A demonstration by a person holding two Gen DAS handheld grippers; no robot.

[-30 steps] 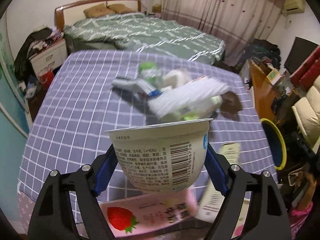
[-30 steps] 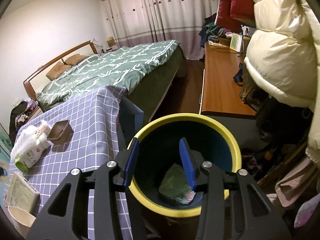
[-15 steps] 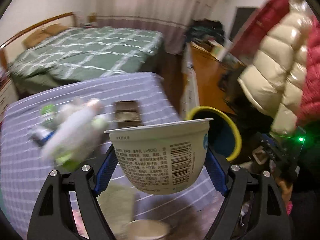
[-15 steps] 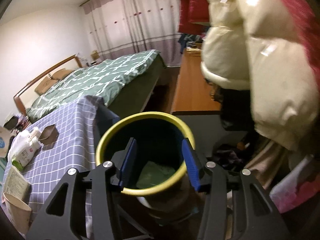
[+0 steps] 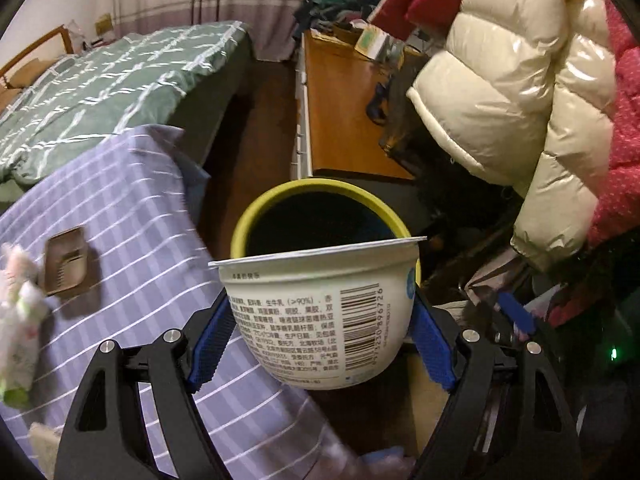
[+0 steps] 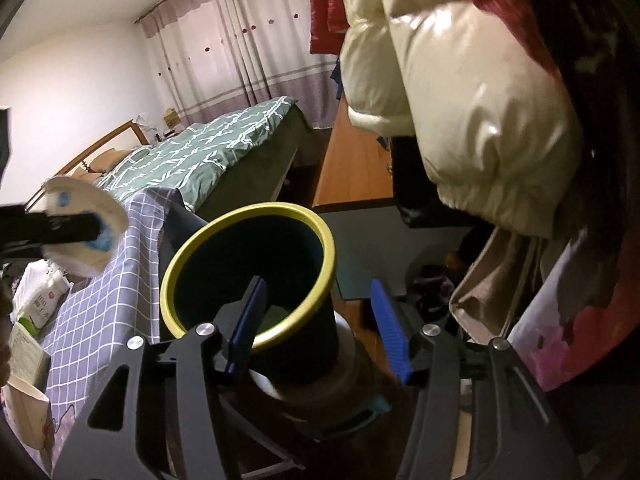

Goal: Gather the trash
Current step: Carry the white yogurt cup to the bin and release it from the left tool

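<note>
Left wrist view: left tool (image 5: 322,340) pinches a yogurt cup (image 5: 320,308) upright, just in front of the bin (image 5: 320,216), likely for dropping in. Right tool (image 6: 316,328), empty, has just been spreading beside the bin's rim, clear of the drop.

We see the right gripper (image 6: 320,320) over the near side of the yellow-rimmed bin (image 6: 248,272), its blue fingers (image 6: 390,330) spread with nothing between them; they have just been opening. Something green lies in the bin's bottom. At far left the left gripper (image 6: 60,228) holds a white cup (image 6: 86,200) above the checked desk (image 6: 116,300). A cream puffer jacket (image 6: 460,112) hangs at right.
</note>
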